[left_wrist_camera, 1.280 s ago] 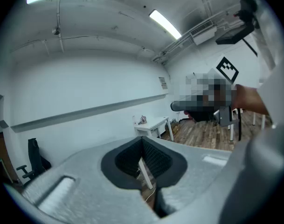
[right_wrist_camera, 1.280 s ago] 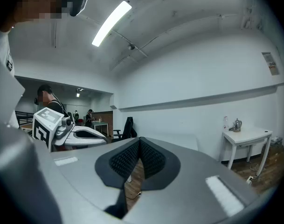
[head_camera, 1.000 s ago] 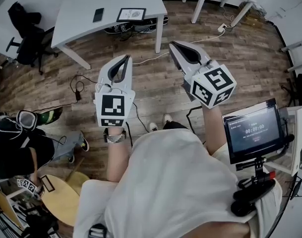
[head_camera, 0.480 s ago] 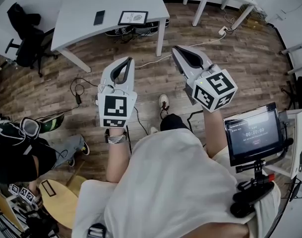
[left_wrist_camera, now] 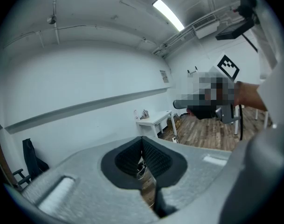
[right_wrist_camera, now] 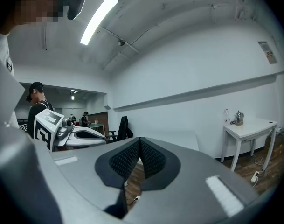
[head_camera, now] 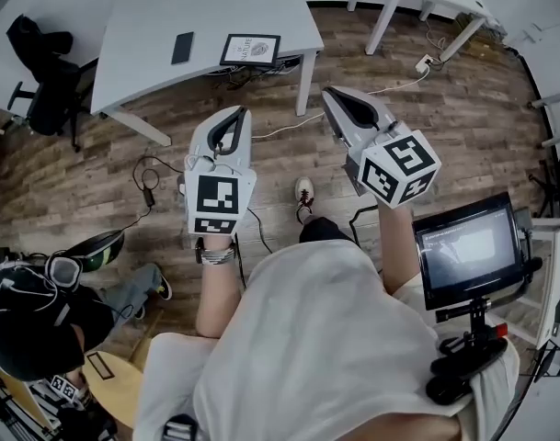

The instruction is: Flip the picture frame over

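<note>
While both claws hang short of it above the floor, the picture frame (head_camera: 250, 50) lies flat on the grey table (head_camera: 169, 7), at the near edge close to the right-hand corner.

- Orientation: printed face up, as far as can be told. The long axis runs left to right along the table edge, across the line on which the claws point.
- Neighbour: a dark phone (head_camera: 182, 48), near the frame on its left and apart from it.
- Bearing: the frame is ahead of and between the two claws, well apart from both.
- Left claw (head_camera: 235, 113): the nearer one, almost in line with the frame. Its jaws are pressed together with nothing between them.
- Right claw (head_camera: 329, 93): off to the frame's right. Its jaws are likewise closed and empty.
- Ground: bare wooden floor (head_camera: 280, 150) separates the claw tips from the table edge. One shoe (head_camera: 303, 191) is set forward under the claws.

Change from the earlier frames: the table and frame sit lower in the head view and nearer the claw tips. The phone has shifted with them, and a shoe is now stepped forward, so the person appears to be walking up. Both claws are as closed as before.

Judgement: the approach is unfinished, and the jaws must open before either long edge can be taken.
</note>
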